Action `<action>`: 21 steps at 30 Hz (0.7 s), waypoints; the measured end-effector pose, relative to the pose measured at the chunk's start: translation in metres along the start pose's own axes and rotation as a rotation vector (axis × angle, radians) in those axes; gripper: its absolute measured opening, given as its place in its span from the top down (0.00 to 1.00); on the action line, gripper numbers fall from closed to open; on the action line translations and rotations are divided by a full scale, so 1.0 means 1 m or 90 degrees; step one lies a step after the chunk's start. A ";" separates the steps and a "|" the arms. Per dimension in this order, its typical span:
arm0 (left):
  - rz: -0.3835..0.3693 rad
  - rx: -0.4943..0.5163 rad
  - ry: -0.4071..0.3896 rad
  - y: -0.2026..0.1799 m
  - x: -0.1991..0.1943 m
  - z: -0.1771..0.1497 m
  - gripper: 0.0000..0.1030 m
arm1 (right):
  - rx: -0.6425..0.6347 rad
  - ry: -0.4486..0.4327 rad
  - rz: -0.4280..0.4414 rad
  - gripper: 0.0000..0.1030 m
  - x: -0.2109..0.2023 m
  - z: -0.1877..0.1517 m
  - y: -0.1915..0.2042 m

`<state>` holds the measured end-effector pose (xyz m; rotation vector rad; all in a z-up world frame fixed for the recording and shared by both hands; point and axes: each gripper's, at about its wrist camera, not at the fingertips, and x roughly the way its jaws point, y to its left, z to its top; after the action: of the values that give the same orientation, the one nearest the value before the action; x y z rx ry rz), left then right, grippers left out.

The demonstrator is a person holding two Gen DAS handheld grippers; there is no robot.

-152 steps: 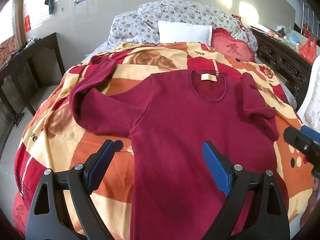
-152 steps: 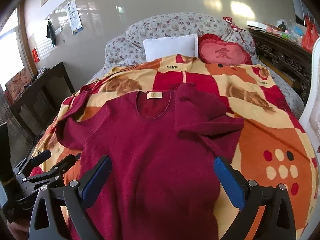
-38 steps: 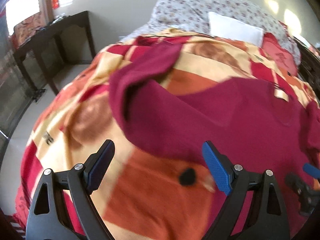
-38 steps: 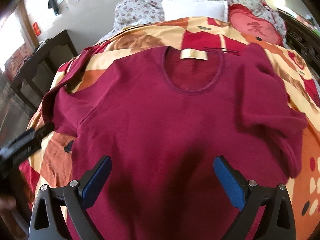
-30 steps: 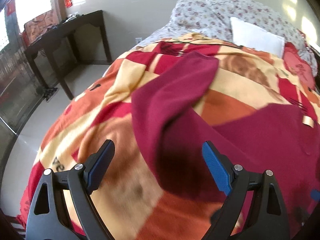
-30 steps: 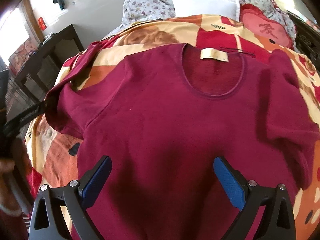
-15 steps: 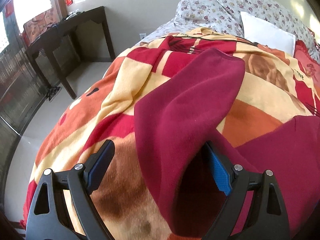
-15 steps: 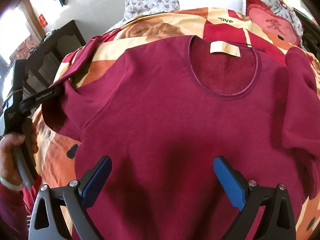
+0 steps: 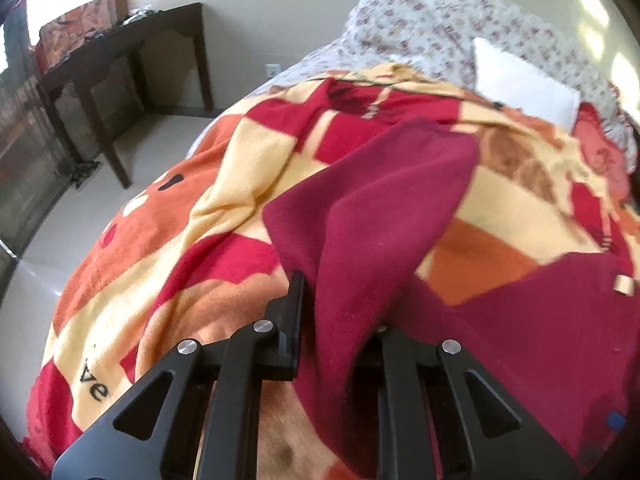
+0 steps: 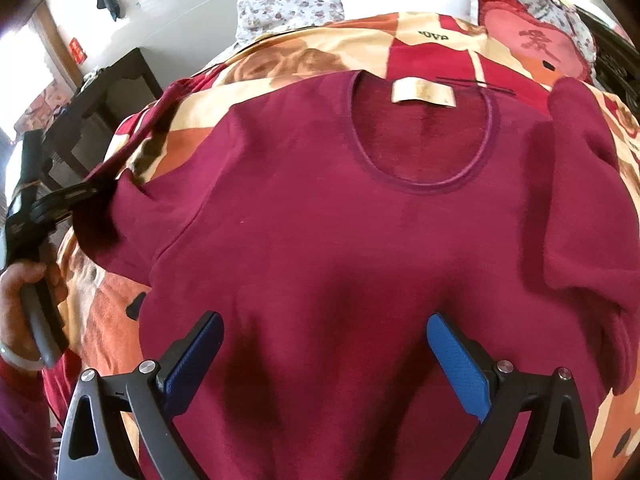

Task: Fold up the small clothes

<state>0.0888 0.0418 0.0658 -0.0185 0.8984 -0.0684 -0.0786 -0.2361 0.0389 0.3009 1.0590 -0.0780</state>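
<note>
A dark red long-sleeved shirt (image 10: 340, 240) lies face up on a patterned blanket (image 10: 440, 40), its cream neck label toward the pillows. The shirt's sleeve (image 9: 380, 200) on the left is doubled over into a fold. My left gripper (image 9: 336, 304) is closing on that fold, cloth pinched between its jaws; its right finger is hidden by the fabric. The right wrist view also shows the left gripper (image 10: 80, 196) at the sleeve. My right gripper (image 10: 324, 340) hangs open over the shirt's chest, holding nothing. The other sleeve (image 10: 580, 200) lies folded in at the right.
The red, orange and cream blanket (image 9: 160, 240) covers a bed. A white pillow (image 9: 520, 76) and a red heart cushion (image 10: 532, 48) lie at its head. A dark wooden table (image 9: 120, 40) stands on the floor to the left. A person's hand (image 10: 28, 280) grips the left handle.
My left gripper has gone from wide open to closed on the sleeve fold and moved closer to it. The right gripper has stayed open over the shirt.
</note>
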 end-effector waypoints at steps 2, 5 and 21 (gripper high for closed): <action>-0.040 0.005 -0.017 -0.009 -0.023 -0.002 0.88 | 0.013 0.001 -0.011 0.02 0.002 0.002 -0.011; -0.114 0.034 -0.037 -0.032 -0.056 -0.010 0.88 | 0.050 -0.010 -0.022 0.02 -0.001 0.007 -0.032; -0.263 0.146 0.042 -0.108 -0.082 -0.107 0.88 | 0.261 -0.125 -0.259 0.11 -0.065 0.057 -0.189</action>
<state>-0.0512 -0.0596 0.0685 0.0119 0.9366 -0.5583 -0.1016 -0.4378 0.0822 0.4343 0.8902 -0.6830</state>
